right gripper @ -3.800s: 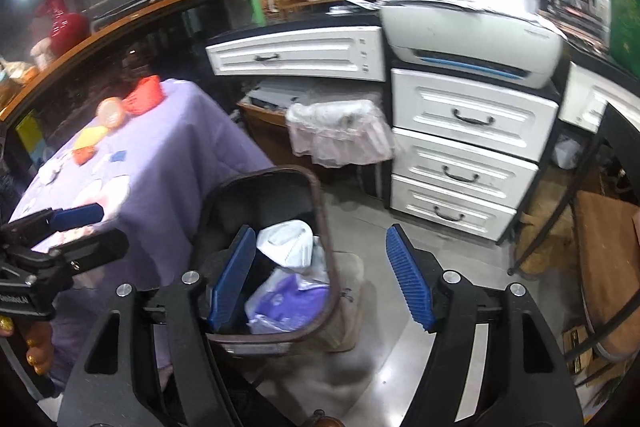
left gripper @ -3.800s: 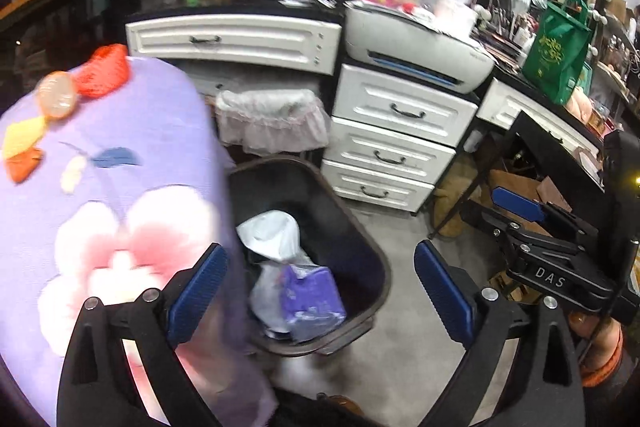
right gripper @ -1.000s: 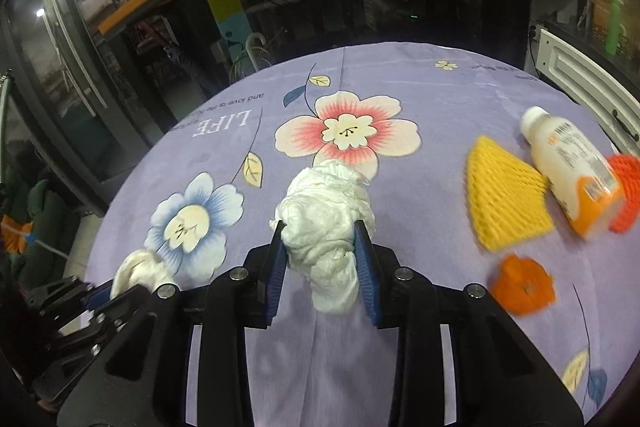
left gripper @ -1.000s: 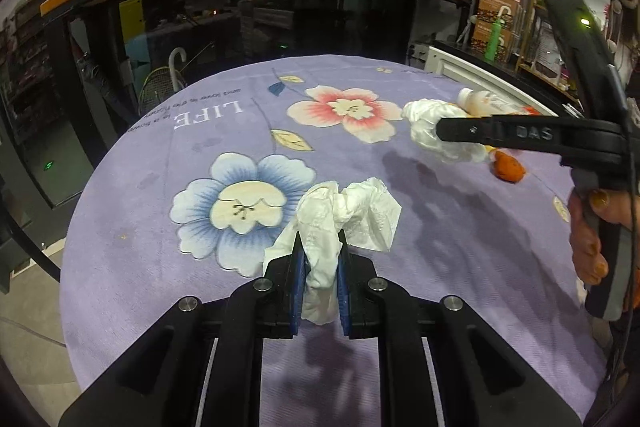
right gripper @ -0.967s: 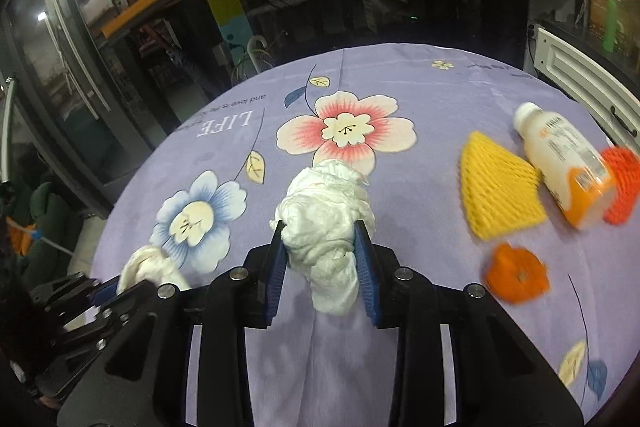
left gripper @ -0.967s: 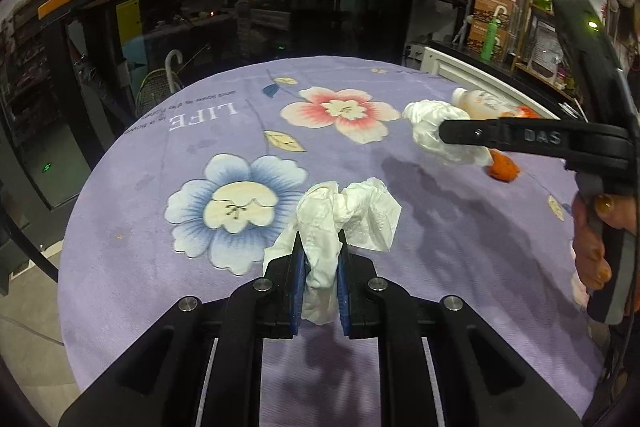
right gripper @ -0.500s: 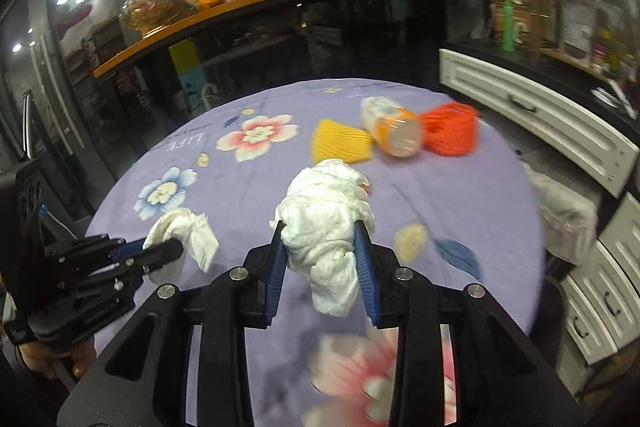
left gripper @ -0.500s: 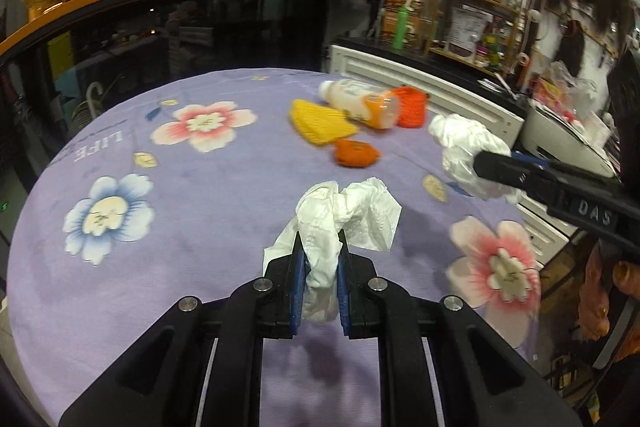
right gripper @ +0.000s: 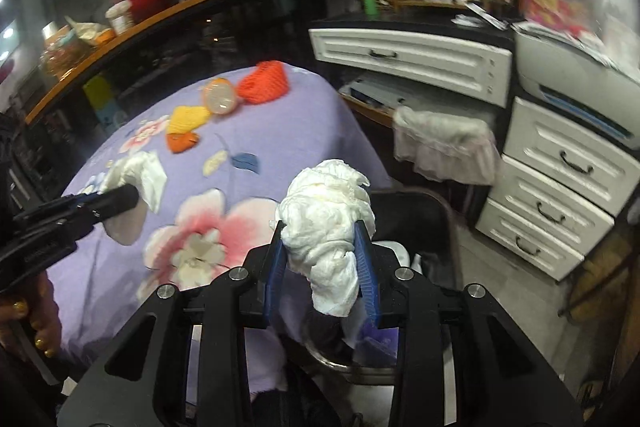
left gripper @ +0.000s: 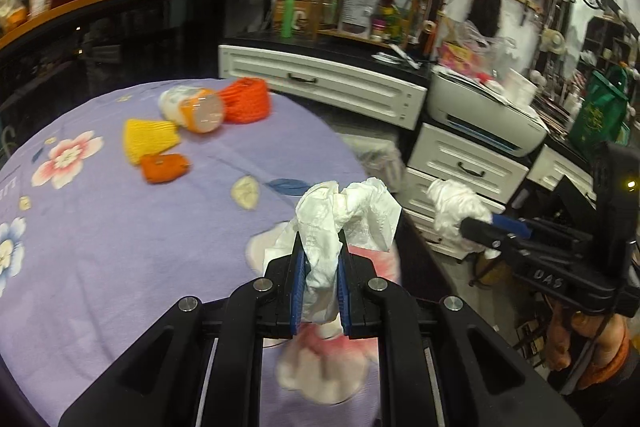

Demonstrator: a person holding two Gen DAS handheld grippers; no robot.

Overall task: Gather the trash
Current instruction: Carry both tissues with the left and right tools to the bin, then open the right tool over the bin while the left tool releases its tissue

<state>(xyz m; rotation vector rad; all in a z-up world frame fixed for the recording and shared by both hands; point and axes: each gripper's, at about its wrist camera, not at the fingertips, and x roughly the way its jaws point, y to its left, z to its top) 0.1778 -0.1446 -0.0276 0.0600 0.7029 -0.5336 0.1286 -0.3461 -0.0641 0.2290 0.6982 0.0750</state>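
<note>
My left gripper (left gripper: 320, 275) is shut on a crumpled white tissue (left gripper: 344, 211) and holds it above the right edge of the purple flowered table (left gripper: 120, 227). My right gripper (right gripper: 322, 271) is shut on a second white tissue wad (right gripper: 328, 215), held over the near rim of the black trash bin (right gripper: 416, 203) beside the table. The bin holds white and purple rubbish (right gripper: 376, 343). The right gripper with its wad (left gripper: 456, 207) also shows in the left wrist view, and the left gripper with its tissue (right gripper: 140, 175) in the right wrist view.
On the table lie a yellow foam net (left gripper: 148, 139), an orange scrap (left gripper: 164, 167), a bottle (left gripper: 196, 107) on its side and an orange-red net (left gripper: 246, 101). White drawers (right gripper: 560, 187), a printer (left gripper: 484, 115) and a small lined bin (right gripper: 444, 143) stand behind the trash bin.
Both grippers, each still holding its tissue, have swung right from the middle of the table to its right edge; the right one now hangs over the trash bin.
</note>
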